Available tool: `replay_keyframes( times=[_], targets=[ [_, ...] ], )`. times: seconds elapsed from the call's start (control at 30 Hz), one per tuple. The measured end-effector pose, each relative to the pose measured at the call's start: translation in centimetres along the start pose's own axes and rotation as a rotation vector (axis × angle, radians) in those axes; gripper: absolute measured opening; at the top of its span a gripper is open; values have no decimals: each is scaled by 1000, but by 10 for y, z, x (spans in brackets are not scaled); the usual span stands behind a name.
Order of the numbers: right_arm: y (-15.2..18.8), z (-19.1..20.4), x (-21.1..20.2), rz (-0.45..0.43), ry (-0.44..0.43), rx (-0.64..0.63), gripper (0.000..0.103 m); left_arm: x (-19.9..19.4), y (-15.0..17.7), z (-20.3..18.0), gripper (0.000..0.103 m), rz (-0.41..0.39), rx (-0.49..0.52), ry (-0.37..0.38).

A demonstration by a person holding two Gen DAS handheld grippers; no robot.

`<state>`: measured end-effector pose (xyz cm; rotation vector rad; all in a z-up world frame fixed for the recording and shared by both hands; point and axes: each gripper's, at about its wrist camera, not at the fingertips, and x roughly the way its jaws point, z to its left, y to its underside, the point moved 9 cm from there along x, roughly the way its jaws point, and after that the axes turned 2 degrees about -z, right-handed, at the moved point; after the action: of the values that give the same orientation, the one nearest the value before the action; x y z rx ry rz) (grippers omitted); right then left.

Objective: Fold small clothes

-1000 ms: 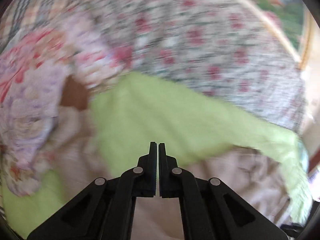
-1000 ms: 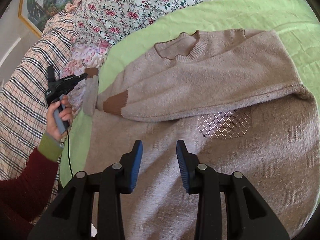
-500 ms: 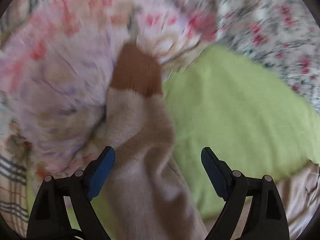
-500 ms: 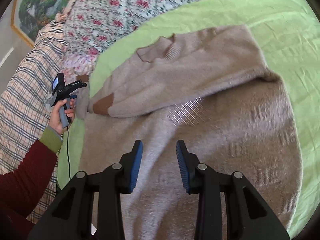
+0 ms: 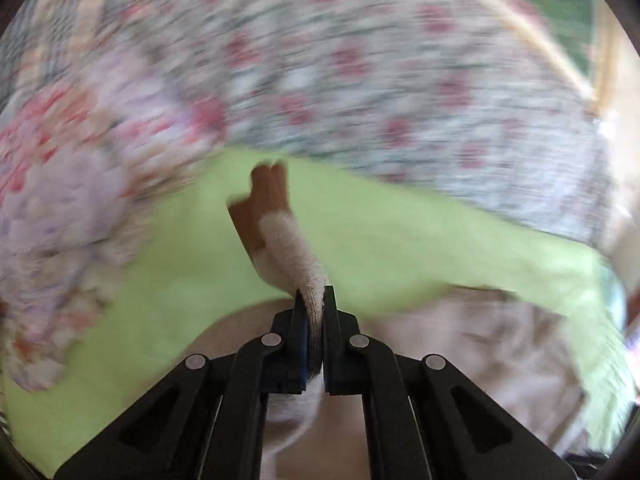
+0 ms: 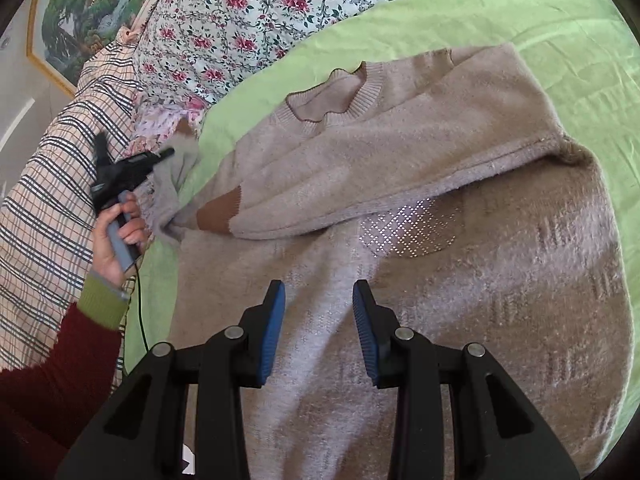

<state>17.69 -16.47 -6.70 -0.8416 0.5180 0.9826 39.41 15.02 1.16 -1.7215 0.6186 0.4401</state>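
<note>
Left gripper [image 5: 311, 300] clamped on the beige sweater's [image 6: 400, 240] left sleeve [image 5: 292, 252] over the green sheet [image 6: 540, 20], right gripper [image 6: 319, 296] hovering apart above the body — sleeve-fold underway, next lay it across the chest

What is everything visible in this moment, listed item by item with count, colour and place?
sweater: one, beige knit with brown cuffs, spread on the green sheet; one sleeve folded across the chest, the other lifted at the left edge
green sheet: one, light green, under the sweater
floral bedding: one, white with pink flowers, beyond the sheet
plaid fabric: one, cream with dark checks, far left
framed picture: one, green landscape, gold frame, on the wall
left gripper: black, shut on the sweater sleeve
right gripper: black with blue pads, open above the sweater body
left hand: one, red sleeve with green cuff, holding the left gripper's handle
</note>
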Motion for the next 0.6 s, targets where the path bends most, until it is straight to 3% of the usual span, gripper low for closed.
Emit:
replay_keyframes(
  times=[0.13,0.27,0.37,0.5,0.6],
  targets=[
    [-4,-6,-14,-39,6,20,37,-5,15,-110,2,5,86,210],
    [-8,-26,-29,-69,26,68,37,0,48,-198,3,44,171,346],
    [-11,-42,-37,-86,40,104,37,20,92,-243,3,132,249,382],
    [-17,-57,-43,-105,63,140,37,47,138,-261,5,238,316,354],
    [-30,-57,-44,-122,63,137,37,46,160,-255,22,282,315,354]
  ],
)
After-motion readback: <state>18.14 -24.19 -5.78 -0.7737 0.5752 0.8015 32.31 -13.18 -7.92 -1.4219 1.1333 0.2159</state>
